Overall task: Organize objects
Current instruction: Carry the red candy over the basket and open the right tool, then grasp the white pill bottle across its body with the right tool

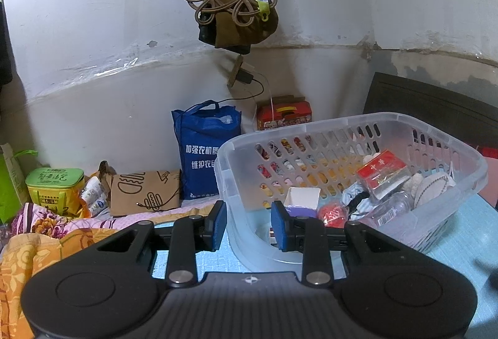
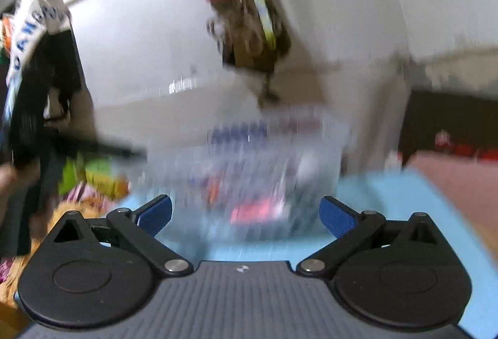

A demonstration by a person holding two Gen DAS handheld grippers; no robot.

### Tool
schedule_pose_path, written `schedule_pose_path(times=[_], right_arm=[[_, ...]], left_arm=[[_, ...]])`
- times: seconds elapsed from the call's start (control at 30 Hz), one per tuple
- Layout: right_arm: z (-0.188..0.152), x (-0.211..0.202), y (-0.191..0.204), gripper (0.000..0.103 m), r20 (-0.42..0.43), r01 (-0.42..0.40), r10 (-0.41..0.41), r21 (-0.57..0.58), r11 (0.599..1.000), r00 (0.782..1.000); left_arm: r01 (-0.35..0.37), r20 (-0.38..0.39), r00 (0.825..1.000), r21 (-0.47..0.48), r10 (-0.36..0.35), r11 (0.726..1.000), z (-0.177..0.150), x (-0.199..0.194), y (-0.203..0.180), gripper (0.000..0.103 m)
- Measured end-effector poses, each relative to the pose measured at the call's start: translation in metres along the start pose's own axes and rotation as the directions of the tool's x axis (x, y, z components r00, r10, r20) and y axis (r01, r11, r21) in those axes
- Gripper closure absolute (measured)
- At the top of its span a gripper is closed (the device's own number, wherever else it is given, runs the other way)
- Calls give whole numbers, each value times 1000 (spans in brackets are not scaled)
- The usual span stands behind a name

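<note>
A clear plastic basket (image 1: 435,133) stands on a light blue mat (image 1: 460,248). It holds a red box (image 1: 381,167), a small white and purple box (image 1: 303,199), a red wrapped ball (image 1: 333,213), a clear bottle (image 1: 392,208) and a white round item (image 1: 435,185). My left gripper (image 1: 249,225) has its jaws set around the basket's near left rim, one pad outside (image 1: 218,222) and one inside (image 1: 278,225). My right gripper (image 2: 246,216) is open and empty in front of the basket (image 2: 249,164), which is blurred in the right wrist view.
Behind the basket stand a blue bag (image 1: 205,152), a red carton (image 1: 284,115), a brown paper bag (image 1: 146,191) and a green-lidded tin (image 1: 56,189). Patterned bedding (image 1: 40,242) lies at the left. Cords and a brown bag (image 1: 236,15) hang on the wall. A dark board (image 1: 435,102) stands at the right.
</note>
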State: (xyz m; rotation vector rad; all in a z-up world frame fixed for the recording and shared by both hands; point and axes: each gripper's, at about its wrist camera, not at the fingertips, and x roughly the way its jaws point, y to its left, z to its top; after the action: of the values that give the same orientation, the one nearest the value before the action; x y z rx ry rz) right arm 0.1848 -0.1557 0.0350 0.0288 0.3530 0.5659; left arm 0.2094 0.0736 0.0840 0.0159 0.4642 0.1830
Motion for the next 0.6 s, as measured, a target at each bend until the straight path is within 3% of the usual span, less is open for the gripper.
schedule_pose_path(times=[0.2,0.33,0.6], right_arm=[[-25,23,56,0,-119,-97,84,-103,990,989],[-30,33,82,0,-159,-171,156,-86,982,975],[-31,58,109,0,-230,-170,138,-126,977,963]], left_arm=[[6,-5,1000,13,-5,1000,1,1,1,68],[7,-7,1000,15,-7,1000,0,1,3,68],[15,-6,1000,23,-15,1000,-1,0,4,67]])
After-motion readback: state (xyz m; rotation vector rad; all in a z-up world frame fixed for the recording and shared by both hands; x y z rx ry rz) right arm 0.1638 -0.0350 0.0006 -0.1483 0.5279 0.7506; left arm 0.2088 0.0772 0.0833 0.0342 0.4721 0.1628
